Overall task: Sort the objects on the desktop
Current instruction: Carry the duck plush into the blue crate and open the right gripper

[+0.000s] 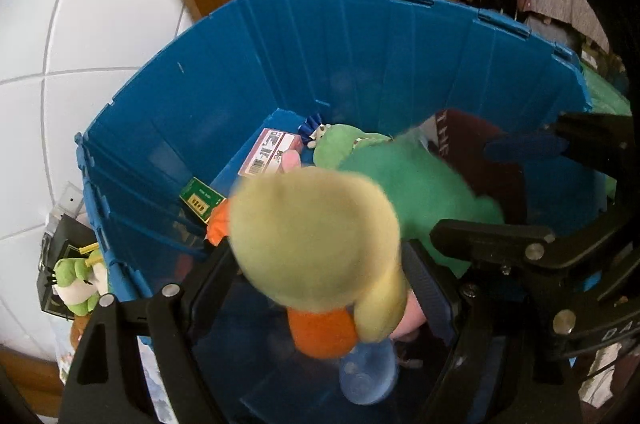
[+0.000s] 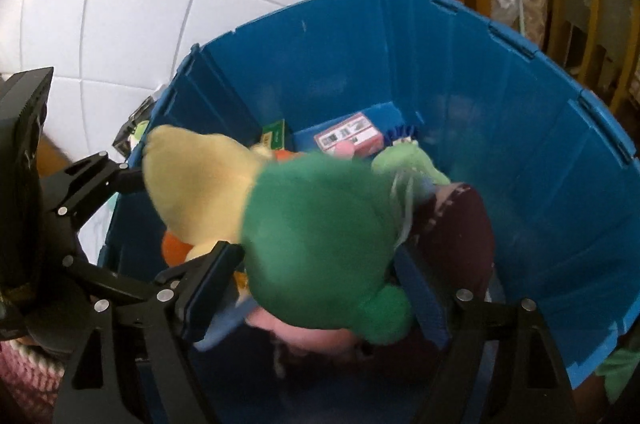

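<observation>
A plush duck with a yellow head (image 1: 316, 236), green body (image 2: 320, 236) and orange beak (image 1: 320, 332) hangs blurred over the open blue crate (image 1: 320, 64). In the left wrist view its head lies between the fingers of my left gripper (image 1: 316, 252), whose jaws stand wide and show no squeeze on it. My right gripper (image 2: 316, 252) straddles the green body, jaws wide, pads not pressing. Each gripper shows at the other view's edge: the right gripper (image 1: 560, 144), the left gripper (image 2: 100, 184).
Inside the crate lie a pink-white box (image 1: 272, 152), a green box (image 1: 200, 200), a pale green plush (image 1: 344, 144), a maroon cloth item (image 1: 480, 152), a pink plush (image 2: 312, 336) and a bluish cup (image 1: 368, 376). A small green plush (image 1: 80, 280) sits outside, on white tiles (image 1: 80, 44).
</observation>
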